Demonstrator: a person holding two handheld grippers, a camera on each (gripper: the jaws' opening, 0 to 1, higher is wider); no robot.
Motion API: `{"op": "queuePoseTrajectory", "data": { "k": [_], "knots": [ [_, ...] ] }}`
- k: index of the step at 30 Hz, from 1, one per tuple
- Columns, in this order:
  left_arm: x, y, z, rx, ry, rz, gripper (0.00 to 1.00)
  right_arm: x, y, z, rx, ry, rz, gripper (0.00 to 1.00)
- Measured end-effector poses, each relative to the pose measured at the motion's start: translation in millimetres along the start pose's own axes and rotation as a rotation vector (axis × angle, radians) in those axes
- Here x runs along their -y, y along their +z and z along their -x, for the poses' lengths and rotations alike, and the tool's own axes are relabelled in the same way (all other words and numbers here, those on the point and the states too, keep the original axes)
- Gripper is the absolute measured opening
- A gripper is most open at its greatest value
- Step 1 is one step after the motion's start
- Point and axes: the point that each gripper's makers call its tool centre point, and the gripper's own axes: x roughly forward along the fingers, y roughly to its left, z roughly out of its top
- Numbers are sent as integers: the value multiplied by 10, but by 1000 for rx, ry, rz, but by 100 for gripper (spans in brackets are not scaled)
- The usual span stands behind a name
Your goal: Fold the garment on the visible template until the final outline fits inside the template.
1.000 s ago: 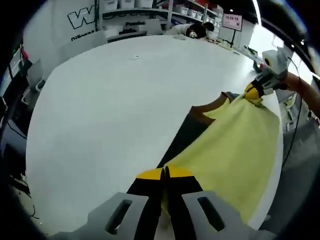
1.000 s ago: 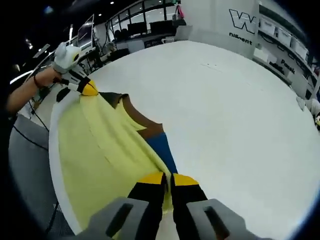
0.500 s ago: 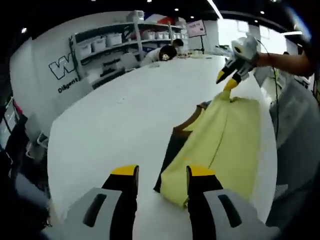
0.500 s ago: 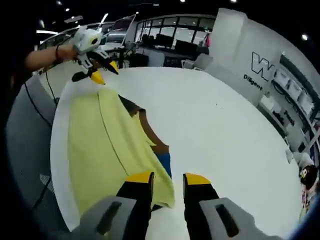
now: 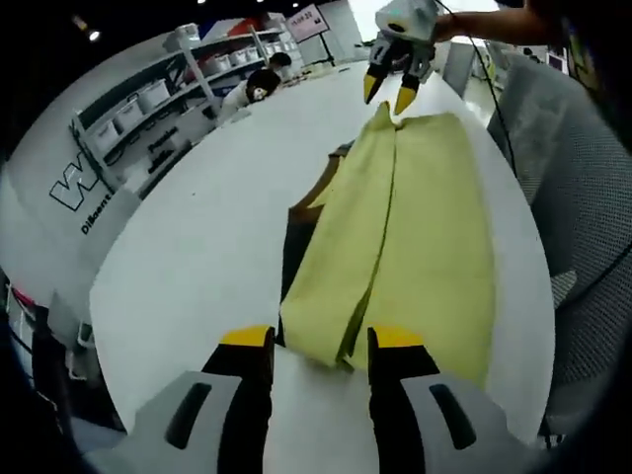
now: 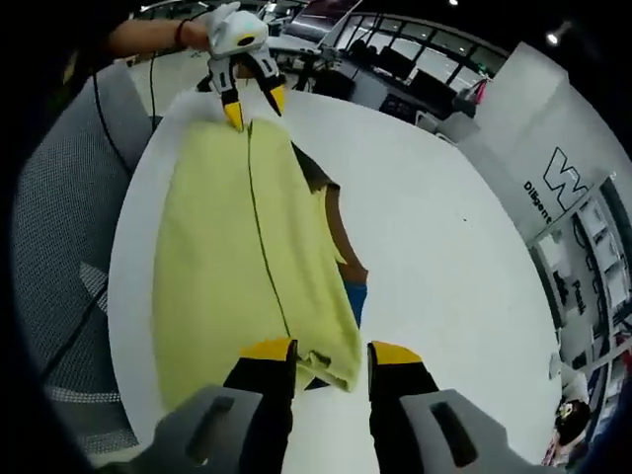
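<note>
A pale yellow garment [image 5: 415, 227] lies flat on the white table [image 5: 197, 227], folded lengthwise with a crease down its middle. Brown trim [image 6: 336, 222] and a blue part [image 6: 356, 296] stick out from under its edge. My left gripper [image 5: 321, 341] stands open at the garment's near end, with the cloth's edge between and just beyond its tips. In the right gripper view the garment [image 6: 237, 247] runs away from my open right gripper [image 6: 331, 352]. The right gripper [image 5: 385, 96] hovers open at the far end in the left view, and the left gripper [image 6: 255, 109] does so in the right view.
A grey mesh chair [image 5: 583, 247] stands along the table's edge beside the garment, also seen as the chair [image 6: 69, 247] in the right view. Shelves with bins [image 5: 168, 89] and a seated person [image 5: 259, 84] are far off. Bare tabletop [image 6: 444, 237] stretches beyond the garment.
Both grippers were shut on the garment's ends a second ago; both have opened and let go. The garment now lies flat and folded, and both views have tipped up and back.
</note>
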Motion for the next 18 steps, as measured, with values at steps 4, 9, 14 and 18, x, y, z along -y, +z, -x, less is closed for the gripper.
{"op": "queuePoseTrajectory", "data": {
  "k": [4,9,14,18],
  "knots": [
    [-23,0,-36,-2,8,-1,24,30,-54,-15,-18,-5,-2,18],
    [-20,-8,-58,-7,7,-12,23,52,-84,-15,-37,-12,22,13],
    [-19,-37,-79,-13,5,-3,14,80,-94,-16,-36,-22,8,1],
    [-33,-37,-86,-10,17,10,11,142,-120,-24,-32,-38,-39,0]
  ]
}}
